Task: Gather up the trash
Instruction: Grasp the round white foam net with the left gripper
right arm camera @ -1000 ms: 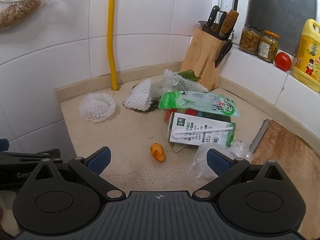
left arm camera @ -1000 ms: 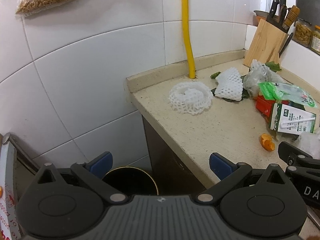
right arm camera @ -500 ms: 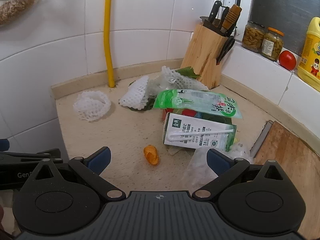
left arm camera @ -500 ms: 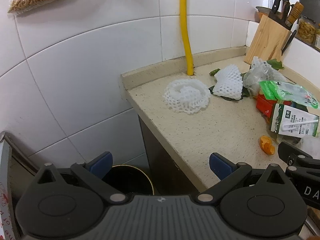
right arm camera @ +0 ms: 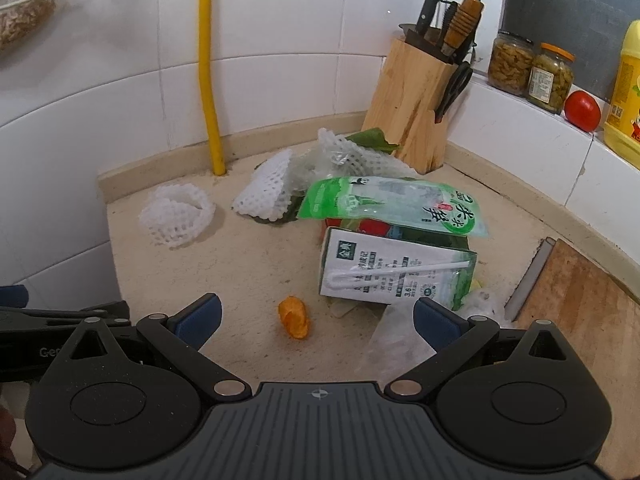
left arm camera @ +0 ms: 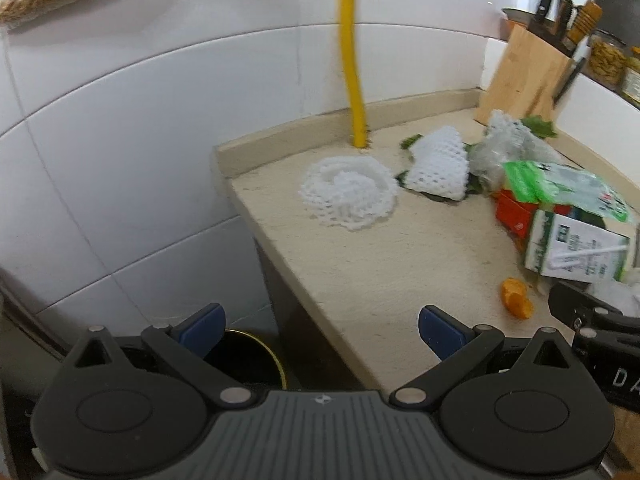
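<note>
Lying scattered over the beige stone worktop [right arm camera: 248, 276] is the trash. At the centre of the right wrist view the white-and-green milk carton [right arm camera: 394, 270] is resting on its side, its long axis running left to right across the frame, with a white straw taped along its upper face. Just above it the green printed plastic bag [right arm camera: 394, 206] is lying flat, long axis also left to right, overlapping a red wrapper beneath. Toward the lower centre, the small orange peel piece [right arm camera: 295, 317] is sitting alone on the worktop, its long axis pointing up and down the frame. At the left, the round white foam fruit net [right arm camera: 176, 216] is sitting apart from the pile; a second flattened white foam net [right arm camera: 266, 192] is leaning against crumpled clear plastic at mid-frame. A wooden knife block [right arm camera: 412, 108] is standing at the upper right.

The right hand-held gripper [right arm camera: 316, 318] is hovering released, blue fingers spread wide, holding nothing, with the peel between them.

In the left wrist view the left hand-held gripper [left arm camera: 320, 326] is likewise released and empty, hanging over the worktop's edge, with a dark round bin [left arm camera: 256, 360] showing below at the lower left.
</note>
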